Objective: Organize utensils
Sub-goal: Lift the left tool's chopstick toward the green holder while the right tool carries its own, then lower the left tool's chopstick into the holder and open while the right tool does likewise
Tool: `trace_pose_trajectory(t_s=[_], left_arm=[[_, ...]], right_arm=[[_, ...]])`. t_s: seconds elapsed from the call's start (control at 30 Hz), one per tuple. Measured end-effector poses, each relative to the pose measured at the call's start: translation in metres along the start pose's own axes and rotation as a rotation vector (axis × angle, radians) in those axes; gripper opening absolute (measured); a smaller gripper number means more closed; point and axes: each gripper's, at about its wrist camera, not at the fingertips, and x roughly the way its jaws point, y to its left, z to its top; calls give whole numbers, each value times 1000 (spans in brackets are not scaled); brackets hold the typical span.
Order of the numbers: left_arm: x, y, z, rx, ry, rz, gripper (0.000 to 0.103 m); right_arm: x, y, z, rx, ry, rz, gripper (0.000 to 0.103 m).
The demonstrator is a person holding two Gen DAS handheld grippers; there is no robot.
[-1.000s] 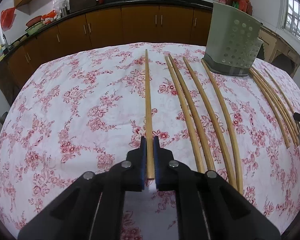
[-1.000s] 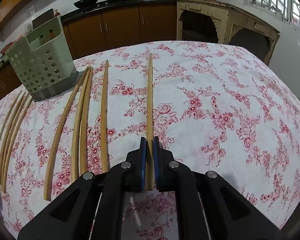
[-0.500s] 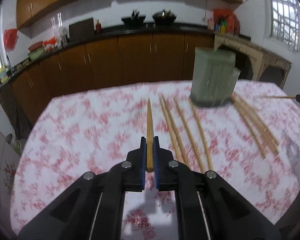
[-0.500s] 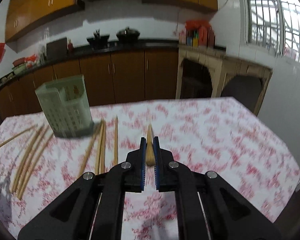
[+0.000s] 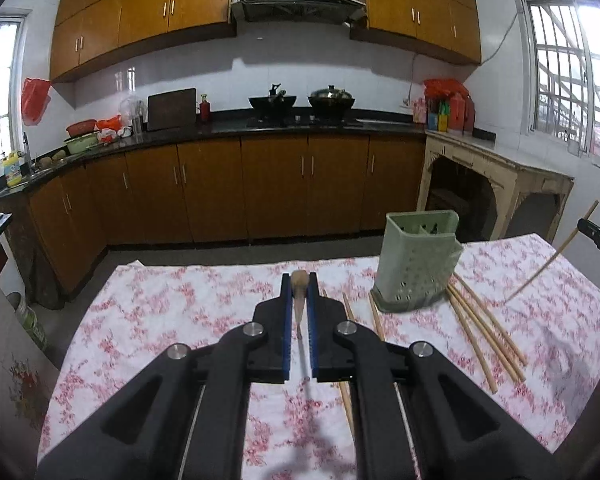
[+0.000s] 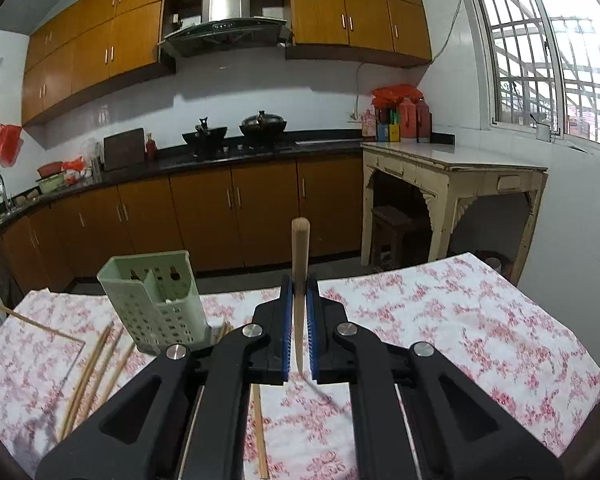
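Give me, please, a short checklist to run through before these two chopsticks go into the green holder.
1. Left tool shut on its chopstick: ok.
2. Right tool shut on its chopstick: ok.
3. Green holder upright on the tablecloth, mouth open: ok.
4. Both held chopsticks lifted clear of the cloth: ok.
5. Either tool above the holder's mouth: not ok, the holder stands off to the side in both views.
6. Free room inside the holder's compartments: cannot tell.
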Motion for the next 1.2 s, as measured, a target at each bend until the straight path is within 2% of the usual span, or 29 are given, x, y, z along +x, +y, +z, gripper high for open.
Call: trace_pose_trajectory(t_s=[0.37, 0.53, 0.73, 0.97, 1.07, 1.2], left_arm=[[-15, -2, 24, 4, -42, -25, 8], [-35, -12, 60, 31, -107, -60, 8], [-52, -34, 115, 49, -164, -167, 8], [-41, -70, 145, 68, -140, -265, 8], [-30, -83, 147, 82, -127, -275, 8], [-6, -96, 143, 97, -73, -272, 8]], right_arm=[[0, 5, 18, 14, -2, 37, 7], [-10, 8, 56, 60, -74, 97, 7], [-17, 22, 98, 99, -158, 183, 7], [-6, 46, 110, 103, -151, 272, 7], [1, 54, 107, 95, -139, 287, 7], [21, 62, 99, 81, -73, 297, 7]])
